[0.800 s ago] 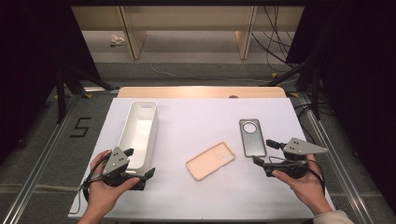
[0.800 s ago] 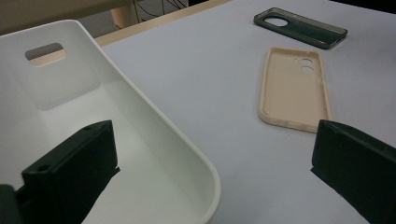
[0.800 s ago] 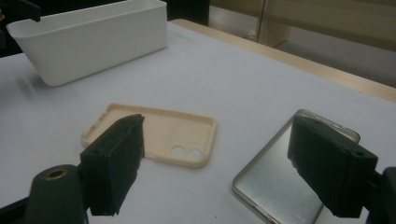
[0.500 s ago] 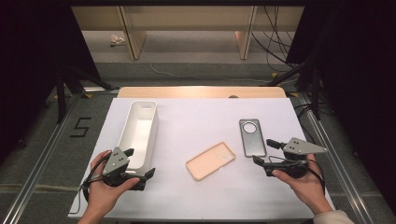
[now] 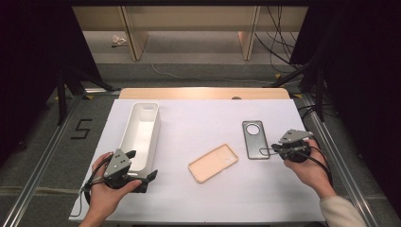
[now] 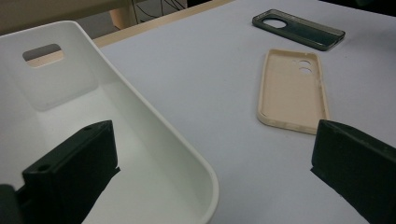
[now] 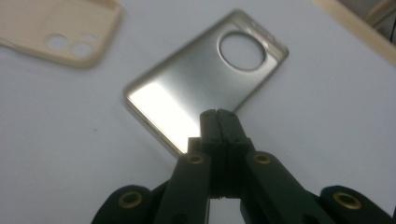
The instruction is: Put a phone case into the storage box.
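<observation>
With my right gripper (image 7: 218,112) jaws closed at the flat dark-grey plastic phone case's (image 7: 205,79) lower-right edge, I judged opening them came next, left gripper (image 5: 142,182) jaws gaping.

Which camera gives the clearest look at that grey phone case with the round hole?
The right gripper view: the grey phone case looms close, its round hole and shiny surface plain. The high view shows it small, flat on the table. The left gripper view shows it far off, at a slant.
</observation>
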Demonstrator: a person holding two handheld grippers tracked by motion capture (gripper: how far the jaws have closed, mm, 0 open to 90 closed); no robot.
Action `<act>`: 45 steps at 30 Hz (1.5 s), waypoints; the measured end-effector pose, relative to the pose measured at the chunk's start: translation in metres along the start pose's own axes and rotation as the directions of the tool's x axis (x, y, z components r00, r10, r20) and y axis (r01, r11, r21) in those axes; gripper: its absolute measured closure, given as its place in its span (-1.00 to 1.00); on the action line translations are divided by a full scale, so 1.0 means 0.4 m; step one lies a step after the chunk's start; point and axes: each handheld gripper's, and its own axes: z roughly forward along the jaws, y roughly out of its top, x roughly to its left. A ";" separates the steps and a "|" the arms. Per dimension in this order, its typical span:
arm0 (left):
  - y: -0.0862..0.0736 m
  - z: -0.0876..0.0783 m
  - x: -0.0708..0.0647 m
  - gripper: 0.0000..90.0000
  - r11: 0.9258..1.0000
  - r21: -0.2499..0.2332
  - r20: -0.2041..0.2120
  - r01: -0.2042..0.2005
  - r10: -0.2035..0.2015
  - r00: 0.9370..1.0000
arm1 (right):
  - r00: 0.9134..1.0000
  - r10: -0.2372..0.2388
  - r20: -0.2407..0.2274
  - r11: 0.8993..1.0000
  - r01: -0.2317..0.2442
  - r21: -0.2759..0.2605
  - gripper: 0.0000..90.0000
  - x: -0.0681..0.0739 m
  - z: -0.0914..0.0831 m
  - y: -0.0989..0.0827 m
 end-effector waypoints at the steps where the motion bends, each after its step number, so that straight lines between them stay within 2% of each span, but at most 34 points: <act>1: 0.000 0.000 0.000 -1.00 1.000 0.000 0.000 0.000 0.000 1.000 | 1.000 0.014 -0.003 0.999 -0.014 0.032 1.00 -0.006 0.016 -0.001; 2: 0.000 0.000 0.000 -1.00 1.000 0.000 -0.001 0.001 -0.001 1.000 | 1.000 0.014 -0.003 0.999 -0.014 0.032 1.00 -0.006 0.016 -0.001; 4: -0.001 -0.001 0.001 -1.00 1.000 0.001 -0.002 0.002 -0.002 1.000 | 0.999 0.037 -0.012 0.996 -0.036 0.087 1.00 -0.016 0.046 -0.005; 5: -0.001 -0.001 0.001 -1.00 1.000 0.002 -0.003 0.002 -0.002 1.000 | 0.998 0.052 -0.017 0.989 -0.049 0.137 1.00 -0.024 0.071 -0.008; 8: -0.001 -0.001 0.001 -1.00 1.000 0.001 -0.001 0.002 -0.002 1.000 | 0.998 0.066 -0.012 0.981 -0.063 0.186 1.00 -0.028 0.093 -0.014; 11: -0.001 0.000 0.000 -1.00 1.000 0.002 -0.001 0.000 0.000 1.000 | 0.997 0.069 -0.030 0.975 -0.061 0.213 1.00 -0.025 0.104 -0.021; 16: 0.000 0.000 0.000 -1.00 1.000 0.002 -0.002 -0.001 0.001 1.000 | 0.997 0.066 -0.037 0.976 -0.056 0.210 1.00 -0.020 0.105 -0.018; 20: -0.001 0.000 0.000 -1.00 1.000 0.003 -0.001 -0.001 0.001 1.000 | 0.997 0.046 -0.057 0.977 -0.033 0.209 1.00 -0.010 0.107 -0.011; 30: 0.000 0.000 -0.001 -1.00 1.000 0.000 0.001 0.001 -0.001 1.000 | 0.998 0.022 -0.063 0.979 -0.009 0.202 1.00 -0.005 0.109 -0.007; 34: 0.000 0.000 -0.001 -1.00 1.000 0.000 0.002 -0.001 0.001 1.000 | 0.999 -0.018 -0.046 0.980 0.027 0.196 0.95 -0.010 0.102 -0.003; 37: 0.000 0.000 -0.001 -1.00 1.000 -0.001 0.002 -0.001 0.001 1.000 | 0.998 -0.063 -0.030 0.977 0.068 0.201 0.75 -0.015 0.092 0.004; 38: 0.000 -0.001 -0.001 -1.00 1.000 -0.001 0.003 0.001 -0.001 1.000 | 0.997 -0.073 -0.024 0.979 0.076 0.188 0.72 -0.016 0.090 0.005; 45: 0.000 -0.002 0.000 -1.00 1.000 -0.002 0.001 -0.002 0.002 1.000 | 0.999 -0.040 0.003 0.990 0.039 0.138 0.63 -0.023 0.079 0.008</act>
